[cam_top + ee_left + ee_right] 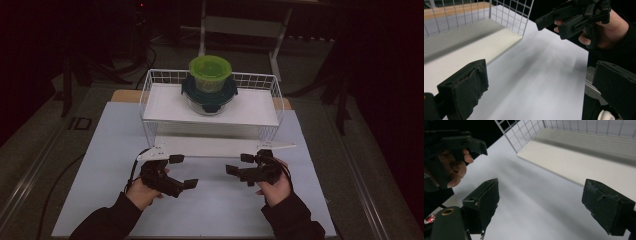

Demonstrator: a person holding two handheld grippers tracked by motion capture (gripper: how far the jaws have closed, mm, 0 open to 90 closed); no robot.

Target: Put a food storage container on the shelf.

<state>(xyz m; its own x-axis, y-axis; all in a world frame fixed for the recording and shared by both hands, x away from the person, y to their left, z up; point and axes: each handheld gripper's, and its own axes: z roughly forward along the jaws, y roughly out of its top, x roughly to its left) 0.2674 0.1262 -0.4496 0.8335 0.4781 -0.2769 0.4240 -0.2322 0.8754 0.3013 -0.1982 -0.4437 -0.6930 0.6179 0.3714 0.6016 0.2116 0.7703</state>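
PROGRESS: nothing judged picked up yet; stacked containers are seen untouched on the wire rack at the table's far side | LEFT: left gripper is held low over the table, jaws spread wide, nothing gripped | RIGHT: right gripper likewise wide apart, nothing held, well short of the rack.

The right gripper hangs with jaws wide apart over the white table, near the wire basket.
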